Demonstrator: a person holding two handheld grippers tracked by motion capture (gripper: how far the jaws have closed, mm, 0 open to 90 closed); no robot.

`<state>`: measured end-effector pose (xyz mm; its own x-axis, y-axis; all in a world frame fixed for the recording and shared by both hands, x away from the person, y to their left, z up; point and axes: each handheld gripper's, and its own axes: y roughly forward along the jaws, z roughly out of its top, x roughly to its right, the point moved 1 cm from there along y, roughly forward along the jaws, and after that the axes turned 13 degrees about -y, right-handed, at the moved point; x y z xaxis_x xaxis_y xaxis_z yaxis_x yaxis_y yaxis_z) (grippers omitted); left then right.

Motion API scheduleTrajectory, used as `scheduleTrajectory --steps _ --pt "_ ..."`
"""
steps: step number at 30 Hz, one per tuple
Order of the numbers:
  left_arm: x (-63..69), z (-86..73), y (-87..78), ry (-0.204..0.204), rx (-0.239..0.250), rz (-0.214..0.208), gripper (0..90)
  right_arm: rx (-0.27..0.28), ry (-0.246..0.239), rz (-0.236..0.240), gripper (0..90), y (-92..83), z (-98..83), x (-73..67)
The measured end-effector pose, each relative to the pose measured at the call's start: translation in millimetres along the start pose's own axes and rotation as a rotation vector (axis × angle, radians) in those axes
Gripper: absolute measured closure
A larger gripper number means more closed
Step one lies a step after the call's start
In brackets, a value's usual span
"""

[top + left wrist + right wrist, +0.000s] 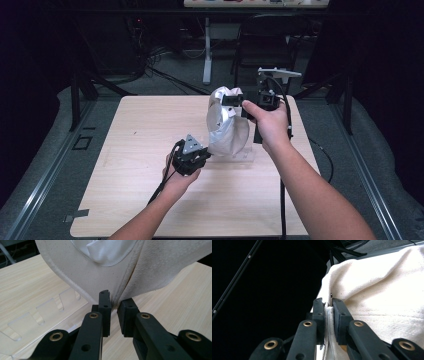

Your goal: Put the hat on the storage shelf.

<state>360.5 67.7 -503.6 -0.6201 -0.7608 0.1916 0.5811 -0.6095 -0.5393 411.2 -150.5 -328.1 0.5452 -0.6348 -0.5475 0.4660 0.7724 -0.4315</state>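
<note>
Cloth, white and bunched, stands up off the table just right of its middle, over a clear plastic rack. At its lower left edge the left gripper has its jaws nearly closed, pinching a fold of the cloth where two layers meet. Higher up on the right, the right gripper is clamped tight on the cloth's top edge, holding it raised.

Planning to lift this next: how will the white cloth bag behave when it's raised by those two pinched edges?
Probably floppy: the white cloth bag folds and sags between the right tongs and the left tongs. It looks light, hanging from thin pinches of its edge. The woven surface seems grippy, so slipping is unlikely.
</note>
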Motion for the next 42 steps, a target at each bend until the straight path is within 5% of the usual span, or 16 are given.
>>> scheduleTrajectory --steps 4,15,22,31,37,42 --pt "1.1 -0.3 3.4 0.010 -0.007 -0.024 82.0 -0.006 -0.009 0.002 81.5 0.7 -0.6 -3.4" --pt "4.2 -5.9 2.8 0.010 -0.017 0.044 83.5 -0.020 -0.005 0.006 81.5 5.0 -3.8 -2.2" --pt "2.4 -11.8 0.5 -0.048 -0.007 0.067 84.5 -0.033 -0.001 0.003 81.5 8.5 -5.5 -0.1" --pt "-5.4 -19.6 6.0 -0.132 -0.053 0.059 84.8 -0.071 0.005 -0.006 81.4 18.2 -12.6 6.1" --pt "-8.0 -26.1 14.4 -0.139 -0.103 0.074 85.0 -0.089 0.012 -0.025 81.4 27.1 -19.4 11.2" --pt "-10.2 -32.3 16.2 -0.151 -0.088 0.063 84.8 -0.106 0.009 -0.040 81.4 33.0 -26.2 16.2"
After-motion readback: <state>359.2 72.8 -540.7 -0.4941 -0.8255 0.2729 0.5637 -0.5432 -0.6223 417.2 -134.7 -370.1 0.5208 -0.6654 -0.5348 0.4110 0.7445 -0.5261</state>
